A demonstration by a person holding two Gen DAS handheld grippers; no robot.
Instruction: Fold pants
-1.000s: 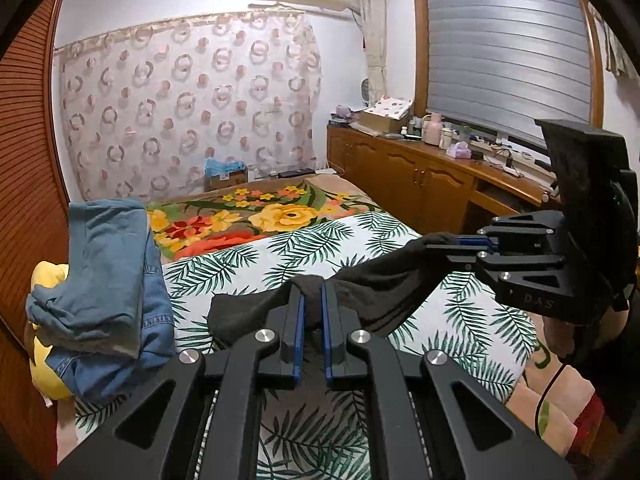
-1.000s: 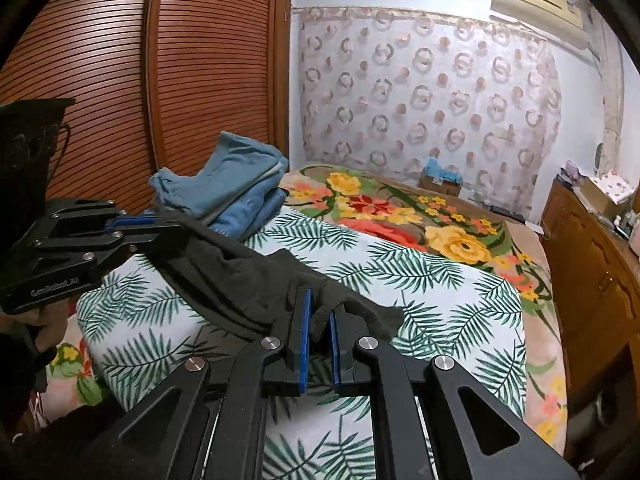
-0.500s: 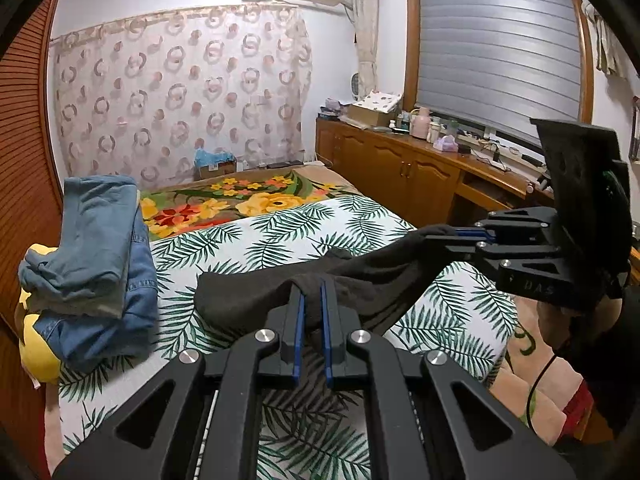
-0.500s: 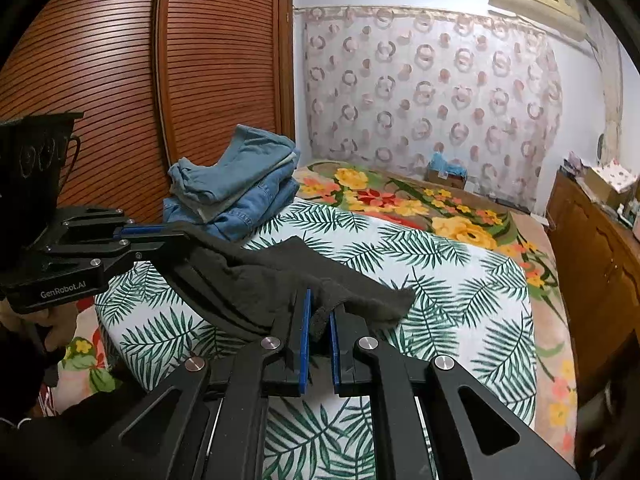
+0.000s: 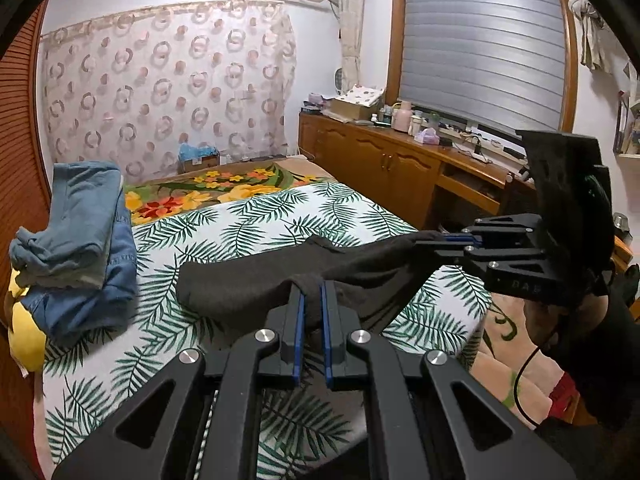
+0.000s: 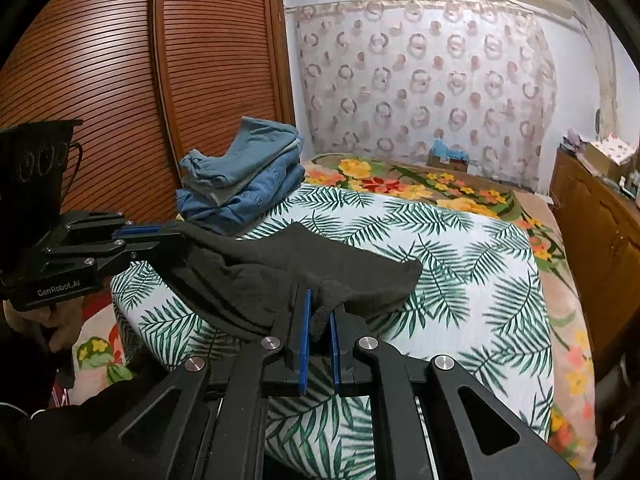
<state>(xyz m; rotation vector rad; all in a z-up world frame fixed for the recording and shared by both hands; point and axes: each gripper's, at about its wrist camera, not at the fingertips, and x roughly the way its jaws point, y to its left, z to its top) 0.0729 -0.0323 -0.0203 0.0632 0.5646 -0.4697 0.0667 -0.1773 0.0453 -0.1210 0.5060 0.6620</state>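
Dark grey pants (image 5: 248, 292) hang stretched between both grippers over the near end of the bed; their far part lies on the palm-leaf cover (image 5: 256, 228). My left gripper (image 5: 312, 292) is shut on one edge of the cloth. In the left wrist view my right gripper (image 5: 424, 238) pinches the other edge at the right. The right wrist view shows the same pants (image 6: 280, 272), my right gripper (image 6: 318, 300) shut on a fold of them, and my left gripper (image 6: 180, 234) shut on the cloth at the left.
A stack of folded blue jeans (image 5: 80, 240) (image 6: 244, 176) sits on the bed's left side on a yellow pillow (image 5: 22, 336). A wooden cabinet (image 5: 400, 172) with clutter runs along the right wall. A slatted wardrobe (image 6: 120, 80) stands left. A person's hand (image 6: 60, 320) holds the left gripper.
Both grippers have carried the pants back toward the bed's near end and a little lower. More of the cloth now lies on the leaf cover. Both grips stay unchanged.
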